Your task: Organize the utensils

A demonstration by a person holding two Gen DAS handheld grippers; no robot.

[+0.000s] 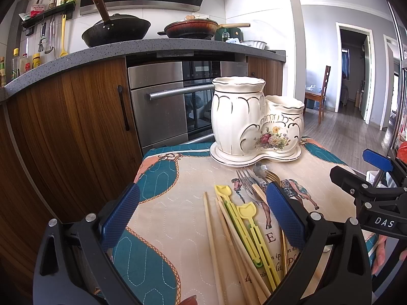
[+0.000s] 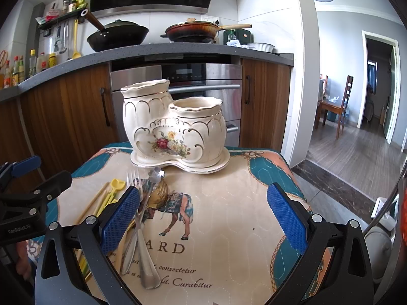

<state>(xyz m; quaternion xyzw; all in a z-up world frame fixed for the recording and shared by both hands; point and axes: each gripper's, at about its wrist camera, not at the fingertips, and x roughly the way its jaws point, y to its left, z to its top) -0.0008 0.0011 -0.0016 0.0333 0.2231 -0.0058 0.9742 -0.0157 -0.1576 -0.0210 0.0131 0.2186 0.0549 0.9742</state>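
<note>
A white ceramic utensil holder [image 1: 244, 117] [image 2: 175, 124] with a tall and a short cup stands on its saucer at the far edge of a quilted horse-print mat [image 1: 178, 178] [image 2: 229, 203]. Wooden chopsticks [image 1: 211, 241], yellow training chopsticks [image 1: 249, 223] and forks [image 1: 245, 180] lie on the mat in front of it. My left gripper [image 1: 203, 195] hangs open above the chopsticks. My right gripper [image 2: 203, 203] is open over bare mat, its left finger above a silver fork [image 2: 133, 178], a gold spoon [image 2: 157, 190] and a silver handle [image 2: 150, 267]. Each gripper shows at the other view's edge: the right gripper [image 1: 366, 171], the left gripper [image 2: 38, 175].
Behind the small table stand wooden cabinets [image 1: 76, 117] and a steel oven [image 1: 162, 101] under a grey counter [image 2: 152, 50] with two pans. The table's edge drops to the floor [image 2: 343, 172] on the right. A doorway and a chair [image 2: 343, 106] are farther right.
</note>
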